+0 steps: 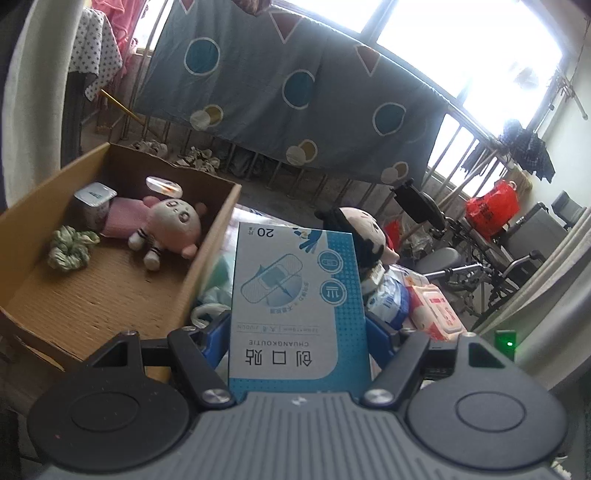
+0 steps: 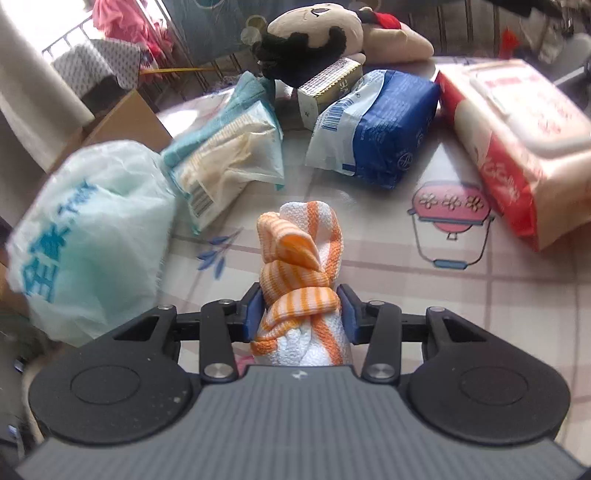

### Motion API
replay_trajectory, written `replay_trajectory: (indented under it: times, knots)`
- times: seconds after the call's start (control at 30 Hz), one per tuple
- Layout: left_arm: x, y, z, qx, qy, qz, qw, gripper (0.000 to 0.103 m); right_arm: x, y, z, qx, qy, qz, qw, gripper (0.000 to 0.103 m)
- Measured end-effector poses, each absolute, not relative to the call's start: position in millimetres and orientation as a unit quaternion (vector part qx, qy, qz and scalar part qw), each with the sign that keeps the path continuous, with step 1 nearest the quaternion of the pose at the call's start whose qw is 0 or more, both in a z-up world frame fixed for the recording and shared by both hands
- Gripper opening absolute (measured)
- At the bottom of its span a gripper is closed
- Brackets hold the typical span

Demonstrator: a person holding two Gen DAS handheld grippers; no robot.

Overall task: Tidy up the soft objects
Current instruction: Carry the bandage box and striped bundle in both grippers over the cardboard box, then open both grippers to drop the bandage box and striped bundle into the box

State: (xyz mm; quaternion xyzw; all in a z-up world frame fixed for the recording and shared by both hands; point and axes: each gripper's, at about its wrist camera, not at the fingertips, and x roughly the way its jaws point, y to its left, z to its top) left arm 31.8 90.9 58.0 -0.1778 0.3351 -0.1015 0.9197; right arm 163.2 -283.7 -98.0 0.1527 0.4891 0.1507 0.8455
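Between the left tongs (image 1: pixel 297 328) stands a blue-and-white plaster box (image 1: pixel 297 295), upright and clamped by the blue pads on both its sides, so that hand is gripping it. Ahead and to the left of those tongs sits the open cardboard box (image 1: pixel 110 295), which already holds a pink plush doll (image 1: pixel 168 229), a green scrunchie (image 1: pixel 70 249), a small sealed cup (image 1: pixel 94 203) and a clear packet (image 1: pixel 163 185) near the far wall; this much of the sorting looks done. The right tongs (image 2: pixel 301 310) are closed on a knotted orange-and-white striped cloth (image 2: pixel 299 266), their pads pressing its sides; whether the cloth rests on the desk (image 2: pixel 480 314) or is lifted off it cannot be told. Beyond the right tongs a good deal is left on the desk: a white plastic bag (image 2: pixel 85 236) off to the left, a teal tissue pack (image 2: pixel 229 147) ahead-left, a blue-and-white soft pack (image 2: pixel 380 129) straight ahead, a red wipes pack (image 2: pixel 517 147) to the right, a small gold-wrapped block (image 2: pixel 327 88), and farthest off a black-haired plush doll (image 2: pixel 321 33) lying partly on that block. By this reading the task is perhaps a third along, with both held items yet to reach the box and most of the soft packs untouched.
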Motion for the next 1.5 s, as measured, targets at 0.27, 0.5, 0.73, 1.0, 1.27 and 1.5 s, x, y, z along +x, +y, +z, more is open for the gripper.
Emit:
replay_trajectory:
  times: [0.27,0.5,0.73,1.0,1.27,1.5]
  knots:
    - [63.0,163.7,70.7,-0.133,0.343,-0.045,0.929,0.074,175.4,-237.8,-30.5,0.3,0.446,0.277,0.796,0.041]
    - [148.1,199.5,20.1,-0.075,0.434,-0.054,0.896,0.074,229.1,-108.8,32.3,0.325,0.437,0.383,0.746,0.041]
    - [218.5,226.2,-56.6,-0.037,0.521,-0.064,0.851,0.074,299.8,32.5,19.0,0.297,0.525,0.343,0.72,0.042]
    - [249.5,243.2,-84.7,-0.044,0.541,-0.068,0.837,0.075,327.3,116.9,-18.5,0.224,0.582,0.279,0.73,0.042]
    - [261.6,252.7,-94.2,-0.082,0.564,-0.055,0.82,0.085,329.8,116.6,-34.0,0.202,0.594,0.247,0.738,0.043]
    - [253.3,289.6,-81.4,-0.147,0.554,0.011,0.819,0.083,333.0,121.5,-35.7,0.192,0.598,0.234,0.743,0.044]
